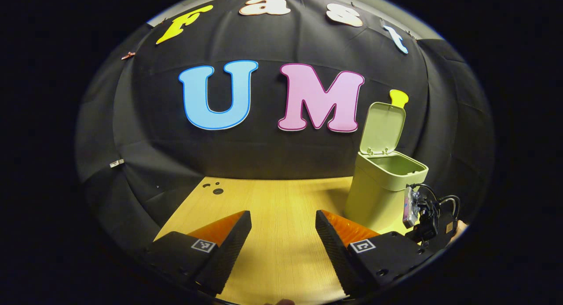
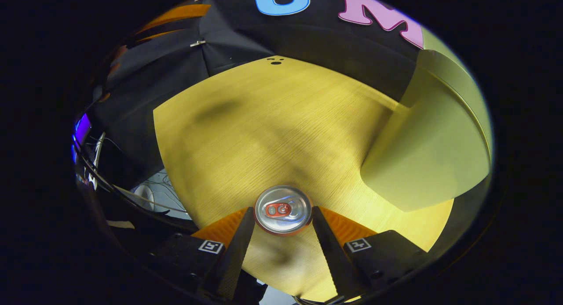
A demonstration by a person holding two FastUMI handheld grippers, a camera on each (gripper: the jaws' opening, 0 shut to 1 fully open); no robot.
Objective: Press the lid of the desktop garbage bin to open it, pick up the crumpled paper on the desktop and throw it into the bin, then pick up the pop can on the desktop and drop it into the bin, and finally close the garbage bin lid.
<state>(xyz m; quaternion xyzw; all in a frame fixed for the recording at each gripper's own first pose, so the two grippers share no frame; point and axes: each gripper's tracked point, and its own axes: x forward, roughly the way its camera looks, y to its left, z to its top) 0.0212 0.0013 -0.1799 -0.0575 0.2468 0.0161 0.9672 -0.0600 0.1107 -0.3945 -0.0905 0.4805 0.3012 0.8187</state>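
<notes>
**The can could slip before it gets to the bin**

The right gripper [image 2: 283,221] holds the pop can [image 2: 283,209]. Its two fingers press on the can's sides, one on each side, near the top. The can's shiny top faces the camera, and the can seems to hang above the table [image 2: 272,120]. The bin [image 2: 431,151] is close by, off to the right of the can and a bit farther away.

In the left gripper view, the bin [image 1: 378,190] stands on the table [image 1: 281,217] with its lid [image 1: 382,127] tipped up and open. The left gripper [image 1: 283,228] is spread wide and holds nothing. It waits low over the table, to the left of the bin. The right gripper [image 1: 424,217] shows just beside the bin.

What could go wrong? The can is round and smooth, so it could slide out of the fingers if the squeeze is weak. It could also bump the bin's rim and tip or push the bin, or fall beside the bin. The open lid might get knocked shut if the can goes in too far back.
</notes>
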